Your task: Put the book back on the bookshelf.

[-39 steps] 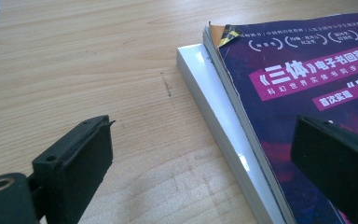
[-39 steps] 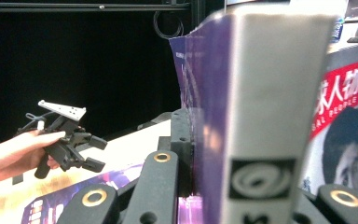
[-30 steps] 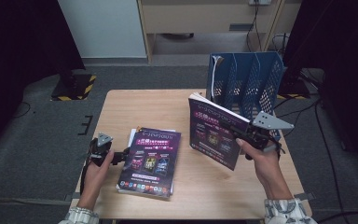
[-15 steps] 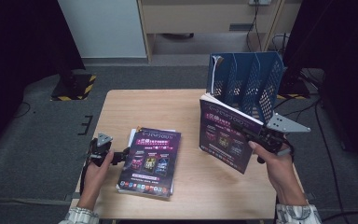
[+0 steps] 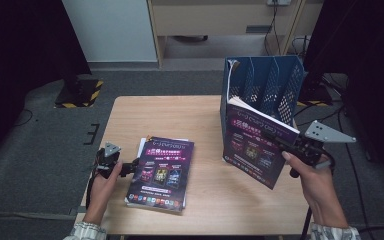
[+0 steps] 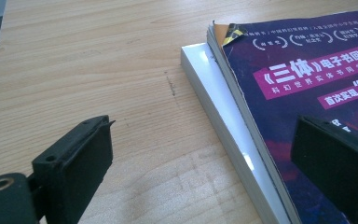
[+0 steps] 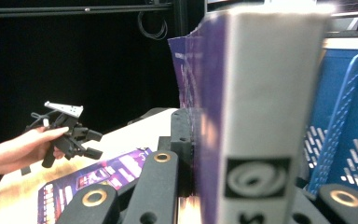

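left gripper: jaws spread, parked at the stack of books near the table's front-left edge | right gripper: clenched on purple book, now lifted upright against blue file rack at the back-right corner; slotting looks next

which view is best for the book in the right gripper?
High view: the held book shows whole, cover facing the camera, clamped by the right gripper in front of the blue file rack. The right gripper view gives its spine and edge close up, blurred.
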Demonstrator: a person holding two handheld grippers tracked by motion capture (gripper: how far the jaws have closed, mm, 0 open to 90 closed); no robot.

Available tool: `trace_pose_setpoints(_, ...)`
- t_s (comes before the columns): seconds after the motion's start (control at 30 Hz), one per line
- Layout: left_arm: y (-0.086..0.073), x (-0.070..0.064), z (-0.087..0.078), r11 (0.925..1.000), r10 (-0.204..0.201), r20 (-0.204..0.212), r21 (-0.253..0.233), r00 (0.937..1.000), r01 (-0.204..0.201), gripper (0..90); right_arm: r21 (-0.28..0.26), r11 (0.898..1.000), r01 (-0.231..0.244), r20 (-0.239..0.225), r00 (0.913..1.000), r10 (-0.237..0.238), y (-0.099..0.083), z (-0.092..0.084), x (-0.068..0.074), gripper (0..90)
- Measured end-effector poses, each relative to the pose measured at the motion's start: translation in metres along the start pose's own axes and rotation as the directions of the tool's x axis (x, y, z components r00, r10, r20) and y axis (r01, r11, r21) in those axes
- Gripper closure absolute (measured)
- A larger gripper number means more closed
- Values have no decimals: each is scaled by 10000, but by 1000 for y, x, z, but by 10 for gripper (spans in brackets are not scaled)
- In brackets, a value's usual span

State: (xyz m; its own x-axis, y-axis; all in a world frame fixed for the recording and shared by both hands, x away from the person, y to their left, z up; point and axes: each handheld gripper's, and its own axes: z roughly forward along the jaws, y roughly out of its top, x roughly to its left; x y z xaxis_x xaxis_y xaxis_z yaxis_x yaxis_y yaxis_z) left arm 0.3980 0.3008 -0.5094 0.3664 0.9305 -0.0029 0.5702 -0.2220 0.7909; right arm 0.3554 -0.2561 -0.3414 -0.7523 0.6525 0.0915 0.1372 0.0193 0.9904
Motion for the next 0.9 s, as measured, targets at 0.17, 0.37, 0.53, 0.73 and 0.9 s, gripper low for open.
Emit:
trace_pose_setpoints(0.17, 0, -3, 0, 10000, 48, 81, -23, 10000, -48, 53, 6, 10000, 53, 117, 9999, -53, 13, -8, -1, 826)
trace_pose_setpoints(0.37, 0, -2, 1, 10000, 46, 30, -3, 10000, -46, 53, -189, 9998, 75, 308, 9995, -69, 36, -18, -5, 826)
trace_pose_setpoints(0.53, 0, -2, 0, 10000, 52, 18, -29, 10000, -52, 54, -230, 9997, 50, 529, 9986, -38, 48, -17, -11, 827)
trace_pose_setpoints(0.73, 0, -1, 0, 10000, 45, -2, -44, 10000, -45, 54, -93, 9999, 94, 873, 9961, -86, 56, -14, -18, 827)
trace_pose_setpoints(0.9, 1, -1, -1, 9999, 3, -38, -105, 10000, -3, 54, 43, 9997, 250, 1322, 9909, -253, 62, -13, -21, 827)
